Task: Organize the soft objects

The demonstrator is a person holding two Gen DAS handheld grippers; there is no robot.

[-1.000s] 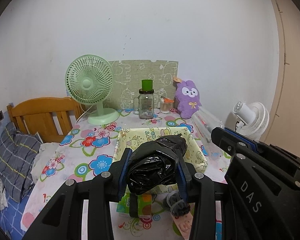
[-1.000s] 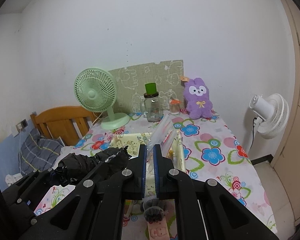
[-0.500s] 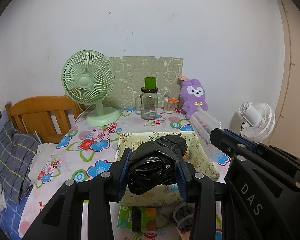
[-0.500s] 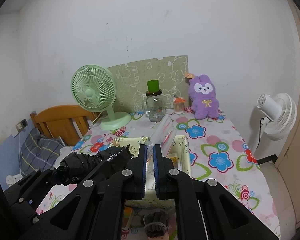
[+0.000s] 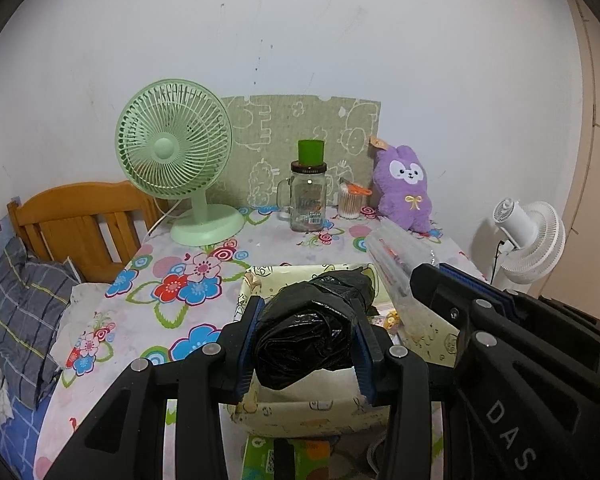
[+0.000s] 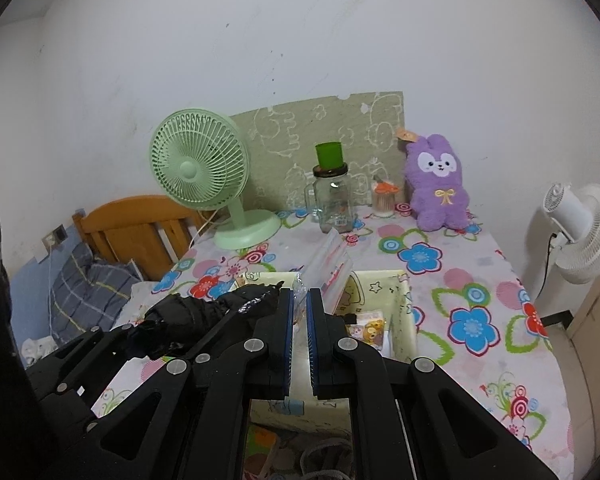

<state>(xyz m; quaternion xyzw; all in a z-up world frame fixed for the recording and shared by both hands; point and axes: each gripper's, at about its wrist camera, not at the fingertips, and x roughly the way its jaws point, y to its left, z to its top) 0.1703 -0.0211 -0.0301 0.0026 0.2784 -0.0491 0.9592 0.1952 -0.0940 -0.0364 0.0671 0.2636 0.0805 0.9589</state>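
My left gripper (image 5: 306, 314) is shut on a crumpled black plastic bag (image 5: 308, 336), held over the near end of a pale yellow fabric bin (image 5: 312, 408) on the flowered table. The same black plastic bag (image 6: 196, 320) shows at the left of the right wrist view. My right gripper (image 6: 299, 300) is shut on a clear plastic zip bag (image 6: 328, 268) that sticks up and forward above the fabric bin (image 6: 404, 312). That zip bag (image 5: 396, 264) and the right gripper appear at the right of the left wrist view. Small packets lie inside the bin.
At the table's back stand a green desk fan (image 5: 176, 168), a glass jar (image 5: 308, 200) with a green cup on top, a cotton-swab pot (image 5: 350, 202) and a purple plush rabbit (image 5: 406, 188). A wooden headboard (image 5: 80, 220) and bedding lie left; a white fan (image 5: 528, 236) stands right.
Both grippers have moved forward over the table with their loads, so the bin now sits directly under them and the back objects look larger. Neither grip has changed.
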